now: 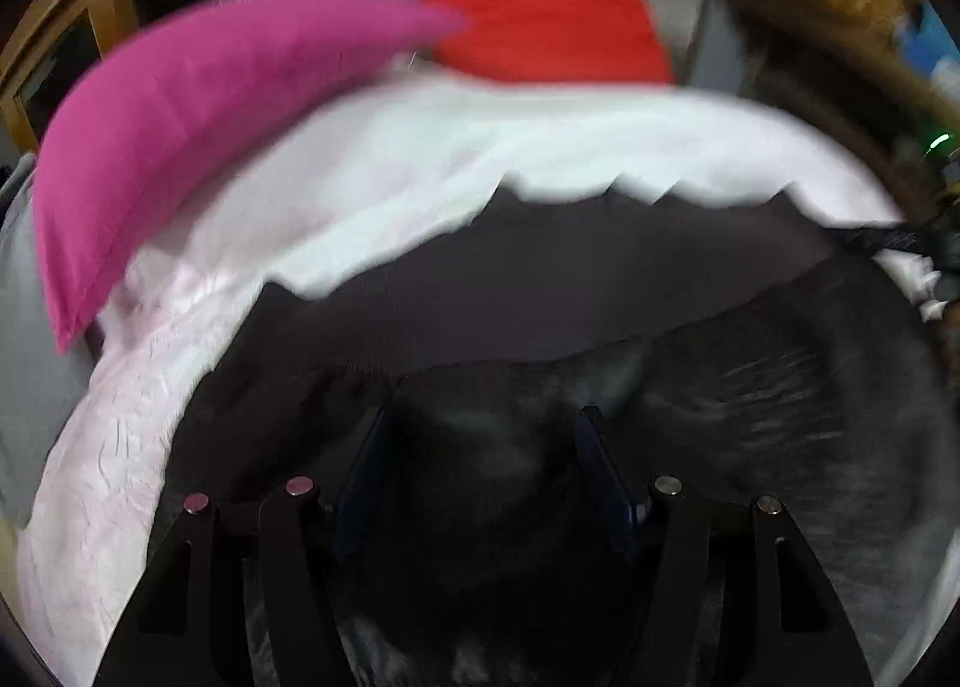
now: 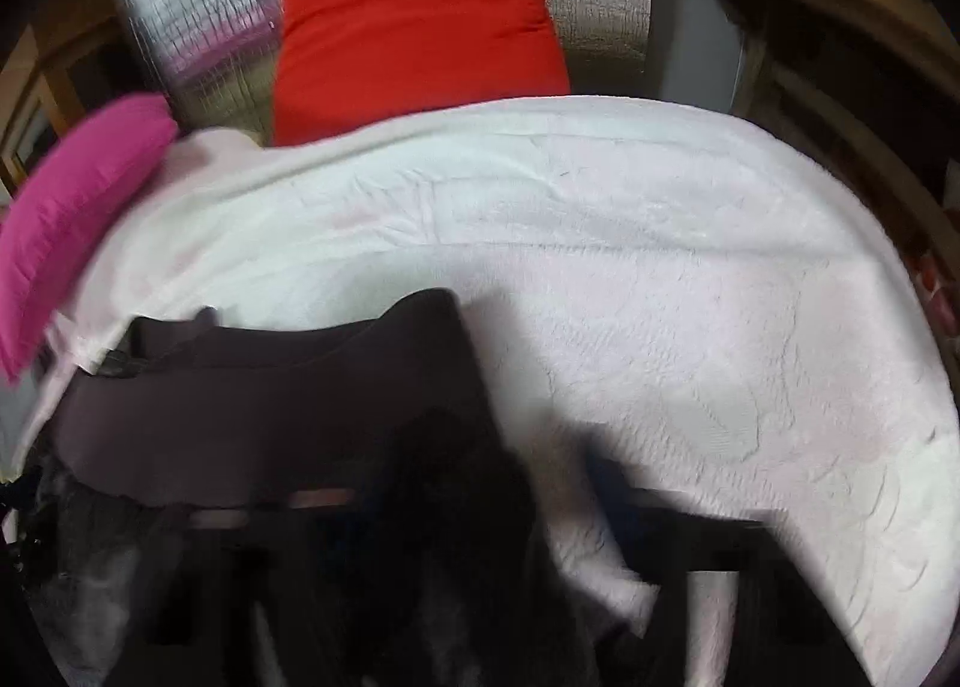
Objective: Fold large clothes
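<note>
Left gripper [image 1: 483, 435] hovers spread and empty over the dark garment [image 1: 540, 291] on the white bedspread [image 1: 420, 147]; right gripper's state unclear; edges should be aligned before creasing

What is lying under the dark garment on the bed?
The dark garment lies on a white textured bed cover, which shows all around it. What is beneath that cover, and under the garment's middle, is hidden. A red pillow stands behind.

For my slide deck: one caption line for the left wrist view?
Open left gripper above a dark garment on a white blanket, pink and red pillows behind.
</note>
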